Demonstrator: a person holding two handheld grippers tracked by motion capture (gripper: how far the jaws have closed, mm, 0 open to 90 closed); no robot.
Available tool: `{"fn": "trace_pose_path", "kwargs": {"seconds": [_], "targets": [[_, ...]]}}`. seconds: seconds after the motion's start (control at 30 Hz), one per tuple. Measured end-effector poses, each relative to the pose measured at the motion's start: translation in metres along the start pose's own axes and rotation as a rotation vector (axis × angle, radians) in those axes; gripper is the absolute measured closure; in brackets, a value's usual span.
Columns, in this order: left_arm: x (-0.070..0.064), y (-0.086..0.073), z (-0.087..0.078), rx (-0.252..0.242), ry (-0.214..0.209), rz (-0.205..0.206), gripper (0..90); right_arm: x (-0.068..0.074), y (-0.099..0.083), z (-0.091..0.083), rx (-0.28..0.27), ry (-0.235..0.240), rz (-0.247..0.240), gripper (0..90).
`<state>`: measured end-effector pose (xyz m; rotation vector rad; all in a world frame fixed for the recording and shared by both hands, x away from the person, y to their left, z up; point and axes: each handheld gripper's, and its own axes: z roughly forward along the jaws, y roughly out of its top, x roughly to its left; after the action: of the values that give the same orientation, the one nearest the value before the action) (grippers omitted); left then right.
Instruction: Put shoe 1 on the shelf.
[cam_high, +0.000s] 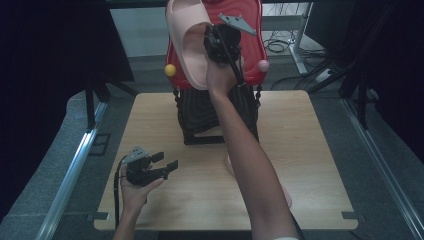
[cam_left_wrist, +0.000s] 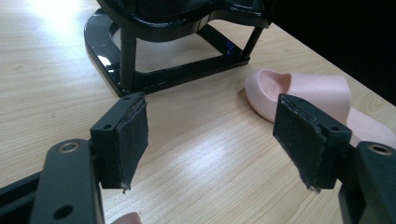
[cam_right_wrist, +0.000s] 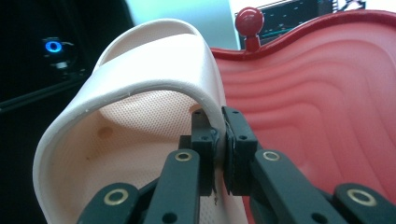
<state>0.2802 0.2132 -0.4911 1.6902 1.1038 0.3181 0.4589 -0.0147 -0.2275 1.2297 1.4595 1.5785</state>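
Observation:
My right gripper (cam_high: 210, 39) is held high at the back, shut on the strap edge of a pink slipper (cam_high: 185, 40). That slipper hangs upright against the red ribbed rack top (cam_high: 252, 47). In the right gripper view the jaws (cam_right_wrist: 219, 140) pinch the strap of the pink slipper (cam_right_wrist: 140, 116) right in front of the red rack (cam_right_wrist: 317, 102). A second pink slipper (cam_left_wrist: 308, 93) lies flat on the table, largely hidden under the right forearm in the high view (cam_high: 229, 164). My left gripper (cam_high: 167, 162) hovers low at the front left, open and with nothing in it (cam_left_wrist: 210, 140).
The red rack sits on a black stand (cam_high: 200, 117) at the middle back of the wooden table (cam_high: 150, 115); its base frame (cam_left_wrist: 163, 74) is just beyond the left jaws. A yellow ball (cam_high: 170, 70) and a pink ball (cam_high: 263, 65) stick out at the rack's sides.

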Motion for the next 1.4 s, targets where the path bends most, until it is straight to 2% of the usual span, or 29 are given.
{"fn": "trace_pose_path", "kwargs": {"seconds": [0.07, 0.23, 0.4, 0.5, 0.63, 0.67, 0.73, 0.77, 0.8, 0.9, 0.93, 0.97, 1.07, 1.1, 1.13, 1.2, 1.23, 1.3, 1.37, 1.4], "targets": [[-0.001, 0.0, 0.001, 0.004, 0.001, 0.001, 26.7, 0.001, 0.001, 0.005, 0.0, -0.008, -0.005, 84.1], [-0.001, -0.002, 0.006, 0.017, -0.006, 0.01, 26.7, 0.009, 0.005, 0.032, 0.002, -0.053, -0.004, 83.8], [0.001, -0.003, 0.007, 0.015, -0.009, 0.004, 26.7, 0.015, 0.007, 0.047, -0.007, -0.085, -0.012, 83.5], [0.003, -0.003, 0.007, 0.016, -0.01, -0.001, 26.7, 0.016, 0.009, 0.053, -0.017, -0.105, -0.021, 83.1], [0.004, -0.004, 0.007, 0.018, -0.009, -0.004, 26.7, 0.017, 0.01, 0.057, -0.014, -0.109, -0.024, 81.7], [0.004, -0.003, 0.007, 0.017, -0.009, -0.005, 26.7, 0.017, 0.008, 0.057, -0.007, -0.104, -0.024, 77.5], [0.004, -0.003, 0.007, 0.017, -0.009, -0.004, 26.7, 0.018, 0.008, 0.057, -0.002, -0.111, -0.033, 75.7], [0.003, -0.004, 0.007, 0.016, -0.009, -0.002, 26.7, 0.018, 0.008, 0.055, -0.009, -0.109, -0.037, 73.0], [0.003, -0.004, 0.007, 0.016, -0.009, -0.002, 26.7, 0.019, 0.009, 0.05, -0.023, -0.095, -0.043, 65.7], [0.003, -0.003, 0.006, 0.015, -0.008, -0.002, 26.7, 0.019, 0.01, 0.044, -0.023, -0.093, -0.056, 60.9], [0.002, -0.003, 0.006, 0.013, -0.007, -0.001, 26.7, 0.017, 0.01, 0.037, -0.016, -0.067, -0.06, 58.6], [0.002, -0.003, 0.006, 0.009, -0.007, 0.0, 26.7, 0.017, 0.01, 0.037, -0.016, -0.067, -0.06, 58.6], [0.001, -0.001, 0.004, 0.004, -0.005, 0.0, 26.7, 0.012, 0.008, 0.025, -0.004, -0.029, -0.06, 57.9], [0.0, -0.001, 0.004, 0.004, -0.006, 0.001, 26.6, 0.007, 0.007, 0.015, 0.003, -0.01, -0.071, 57.9], [0.0, -0.001, 0.003, 0.004, -0.005, 0.005, 26.6, 0.007, 0.007, 0.015, 0.003, -0.01, -0.071, 57.9], [0.0, -0.001, 0.004, 0.008, 0.0, 0.009, 26.6, 0.0, 0.004, 0.001, 0.027, 0.05, -0.07, 57.9], [0.0, -0.001, 0.004, 0.008, 0.0, 0.009, 26.6, 0.0, 0.004, 0.001, 0.027, 0.05, -0.07, 57.9], [-0.001, -0.001, 0.004, 0.008, 0.003, 0.01, 26.6, -0.009, 0.0, -0.014, 0.046, 0.103, -0.075, 57.9], [-0.001, -0.001, 0.003, 0.009, 0.006, 0.014, 26.6, -0.015, -0.002, -0.025, 0.066, 0.128, -0.088, 58.0], [-0.001, -0.001, 0.003, 0.009, 0.006, 0.014, 26.5, -0.015, -0.002, -0.025, 0.066, 0.128, -0.088, 58.0]]}}
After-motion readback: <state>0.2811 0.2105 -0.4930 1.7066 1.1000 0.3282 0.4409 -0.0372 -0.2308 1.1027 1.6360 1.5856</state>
